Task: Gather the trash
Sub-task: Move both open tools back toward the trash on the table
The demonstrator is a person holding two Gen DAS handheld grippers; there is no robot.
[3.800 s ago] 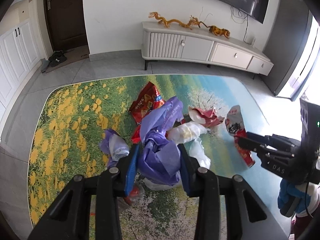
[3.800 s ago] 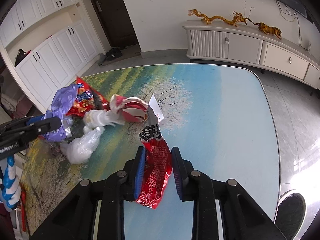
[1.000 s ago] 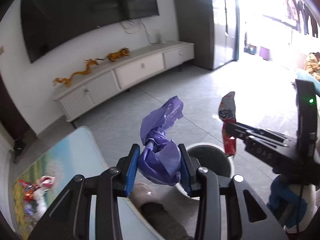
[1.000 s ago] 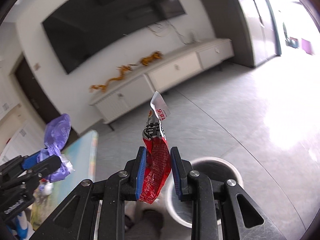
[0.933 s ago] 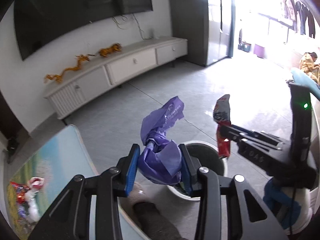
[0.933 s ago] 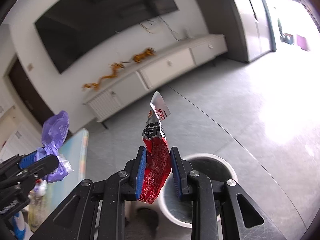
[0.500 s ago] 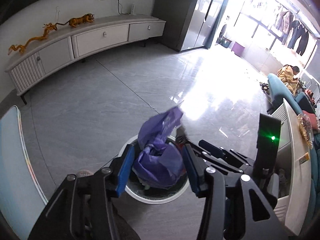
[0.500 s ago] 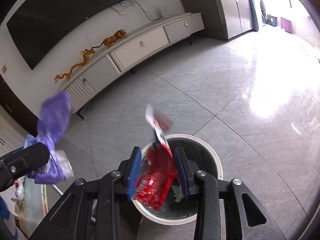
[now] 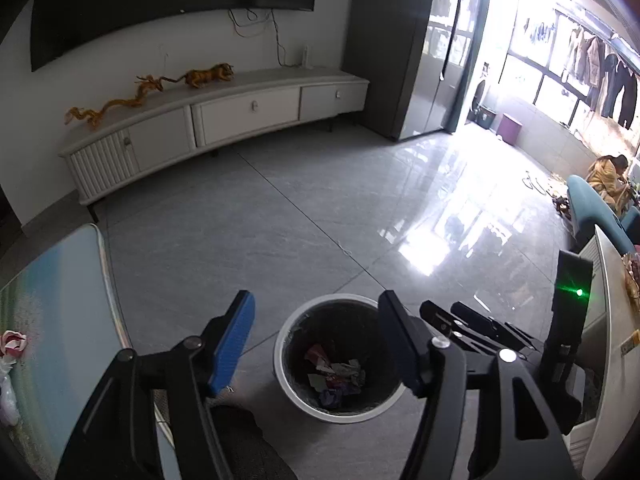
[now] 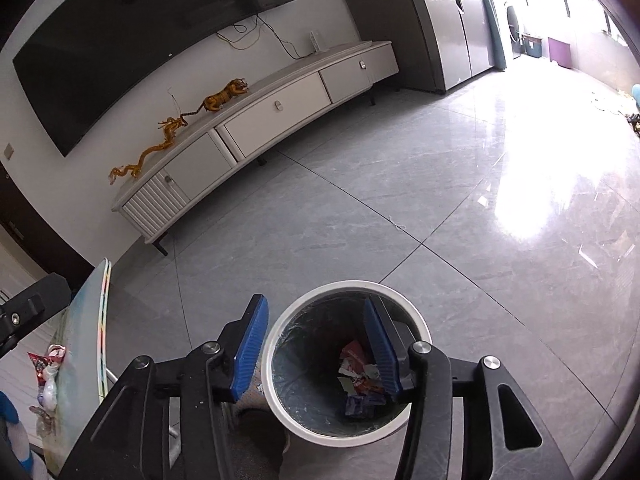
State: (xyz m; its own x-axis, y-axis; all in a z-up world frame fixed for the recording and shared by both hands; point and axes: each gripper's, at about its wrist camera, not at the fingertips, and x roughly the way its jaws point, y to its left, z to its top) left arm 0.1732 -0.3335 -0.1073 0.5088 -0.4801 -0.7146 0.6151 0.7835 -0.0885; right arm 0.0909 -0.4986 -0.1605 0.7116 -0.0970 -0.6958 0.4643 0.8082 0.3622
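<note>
Room: a grey tiled floor (image 9: pixel 248 240), a long white TV cabinet (image 9: pixel 224 120) under a wall-mounted screen, well clear of the work.
Table: its printed top (image 9: pixel 56 300) stands just beside the bin; several wrappers (image 10: pixel 46 368) lie on it uncollected, so by this view the job is only partly done.
Bin: a white wastebasket (image 10: pixel 400 300) with a dark liner, crumpled wrappers (image 9: pixel 334 372) at its bottom.
Left gripper (image 9: pixel 316 344): above the bin, jaws just opened, nothing between them.
Right gripper (image 10: pixel 316 348): likewise parted and empty over the rim.
Obstacles: none to the bin; the grippers sit close together.
</note>
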